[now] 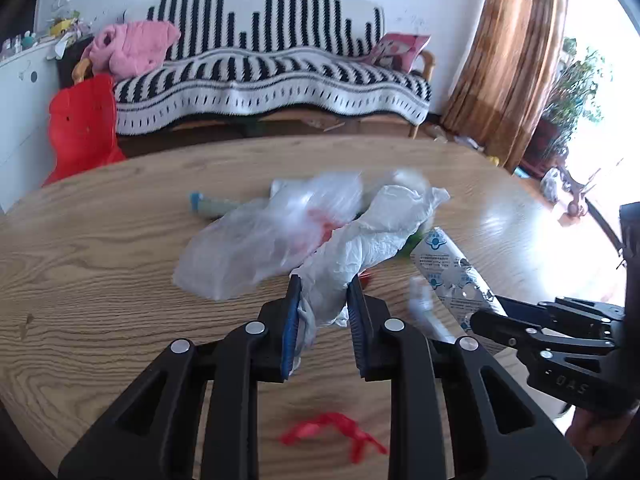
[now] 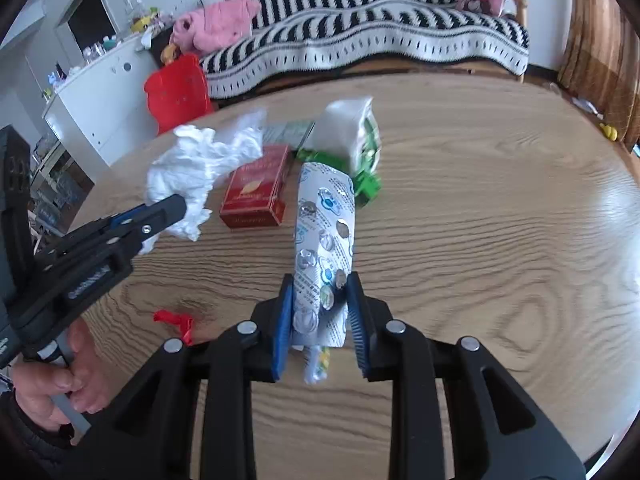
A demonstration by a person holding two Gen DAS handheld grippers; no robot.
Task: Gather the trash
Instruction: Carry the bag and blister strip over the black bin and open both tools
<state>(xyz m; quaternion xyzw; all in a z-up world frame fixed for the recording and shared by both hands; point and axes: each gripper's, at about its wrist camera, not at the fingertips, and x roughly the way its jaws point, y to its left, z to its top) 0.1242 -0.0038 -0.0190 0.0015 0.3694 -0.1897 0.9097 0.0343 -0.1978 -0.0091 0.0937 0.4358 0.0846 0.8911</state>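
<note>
Left claw [image 1: 323, 296] clenched on crumpled white tissue [image 1: 360, 248], lifted over the wooden desk [image 1: 100, 248]; right claw [image 2: 320, 300] clamped around a curled blister pack [image 2: 325, 232]. Crowded just beyond on the desk: red box [image 2: 256, 192], clear plastic bag [image 1: 256, 240], white-and-green pouch [image 2: 352, 136], green scraps [image 2: 366, 188]. Near the claws, a red shred [image 1: 336, 432]. Behind, a striped sofa [image 1: 272, 76], red bag [image 1: 82, 128].

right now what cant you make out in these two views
- Left wrist view: the blue-capped item is blurred and mostly hidden behind the clear plastic bag.
- Right wrist view: print on the red box is too blurred to read.
- Both views: no trash bin shows in either.
</note>
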